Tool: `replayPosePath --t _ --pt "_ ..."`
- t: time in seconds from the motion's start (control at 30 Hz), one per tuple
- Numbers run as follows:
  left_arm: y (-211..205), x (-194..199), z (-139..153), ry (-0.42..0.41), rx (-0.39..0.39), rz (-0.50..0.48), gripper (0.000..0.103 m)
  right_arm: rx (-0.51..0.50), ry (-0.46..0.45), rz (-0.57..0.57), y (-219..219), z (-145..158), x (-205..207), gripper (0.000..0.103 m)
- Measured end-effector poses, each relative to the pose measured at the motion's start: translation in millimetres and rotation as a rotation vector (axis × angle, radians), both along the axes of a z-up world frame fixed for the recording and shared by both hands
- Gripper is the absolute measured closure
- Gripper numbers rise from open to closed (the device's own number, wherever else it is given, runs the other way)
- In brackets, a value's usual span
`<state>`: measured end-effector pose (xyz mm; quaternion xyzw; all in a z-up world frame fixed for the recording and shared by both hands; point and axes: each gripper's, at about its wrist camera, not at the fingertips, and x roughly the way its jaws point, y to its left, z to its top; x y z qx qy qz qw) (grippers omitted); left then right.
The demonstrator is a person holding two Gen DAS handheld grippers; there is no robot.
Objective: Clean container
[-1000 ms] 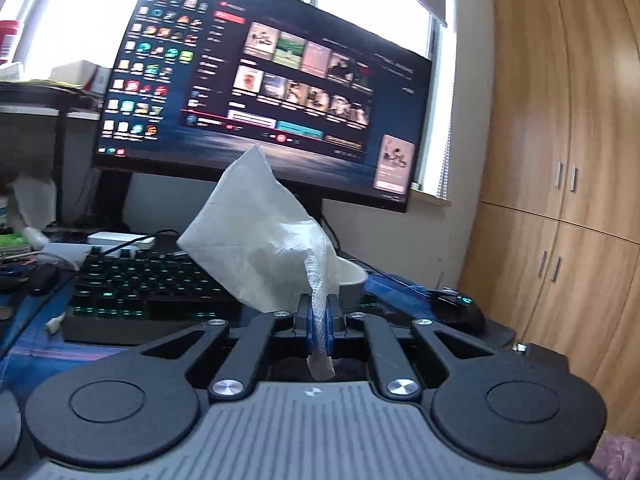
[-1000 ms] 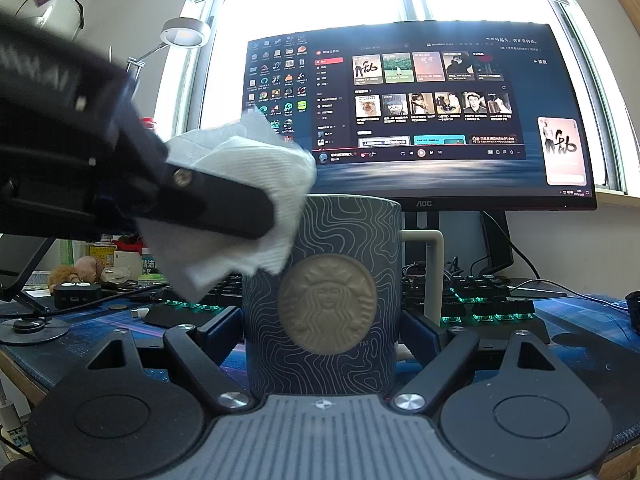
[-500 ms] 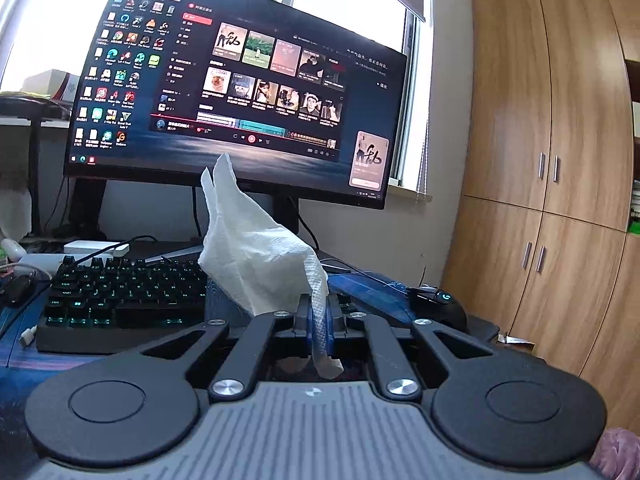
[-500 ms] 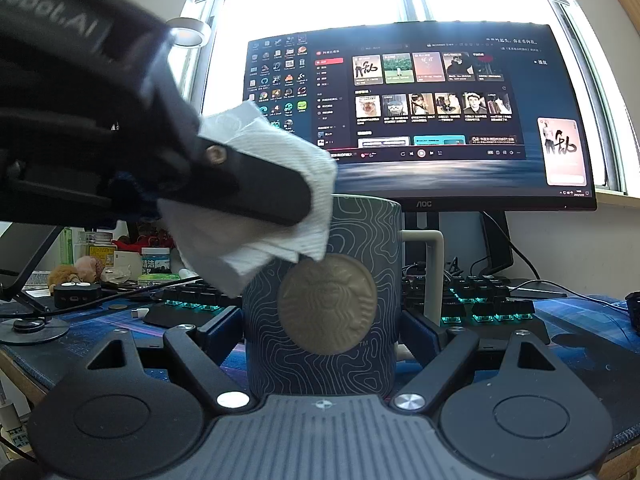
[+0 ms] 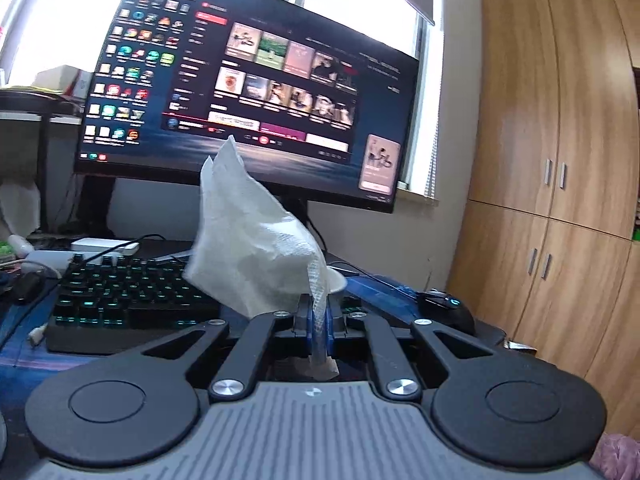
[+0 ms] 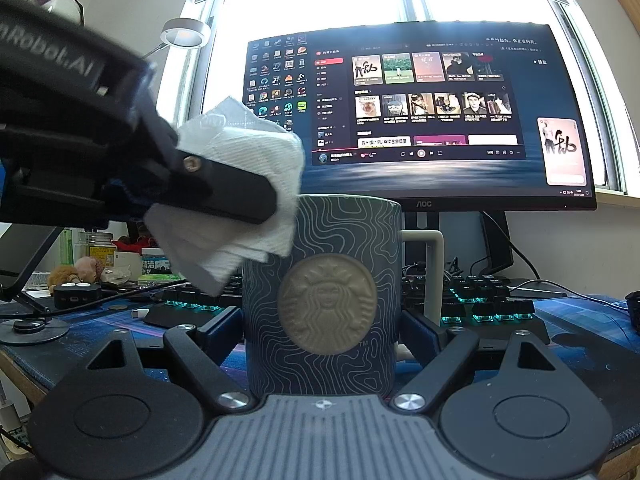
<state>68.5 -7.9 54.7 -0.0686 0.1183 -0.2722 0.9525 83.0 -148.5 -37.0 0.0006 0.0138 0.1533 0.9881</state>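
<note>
Across the desk (image 6: 580, 340) lies a dark blue mat, with a backlit keyboard (image 5: 120, 300) toward its back edge and a wide monitor (image 6: 420, 120) standing behind that against a bright window (image 6: 320, 12). Wooden wardrobe doors (image 5: 560, 160) fill the wall past the desk's right end, where a black mouse (image 5: 448, 308) sits near the edge. Bottles, jars and small clutter (image 6: 100, 264) crowd the desk's left end beneath a lamp (image 6: 186, 32).

Near the desk's front edge, the mug (image 6: 324, 292) stands upright: dark blue with pale contour lines, a round tan emblem on its face and a pale handle at its right. The right gripper (image 6: 324, 328) has its jaws spread wide and closed against the mug's two sides.

The left gripper (image 5: 318, 320) is pinched tight on a crumpled white paper towel (image 5: 252, 240), which stands up in a loose peak. Seen from the right wrist, that towel hangs against the mug's upper left rim, overlapping it; whether it presses on the wall cannot be told. Open mat lies to the mug's right, while the keyboard sits close behind it.
</note>
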Motion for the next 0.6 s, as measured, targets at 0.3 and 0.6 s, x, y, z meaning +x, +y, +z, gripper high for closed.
replayPosePath --t 0.3,0.6 --pt "1.0 1.5 0.1 0.000 0.002 -0.004 0.096 0.000 0.000 0.000 -1.1 -0.4 -0.9 0.015" --pt "11.9 2.6 0.6 0.008 -0.019 0.014 0.096 0.002 0.000 -0.001 -0.1 1.8 3.0 0.015"
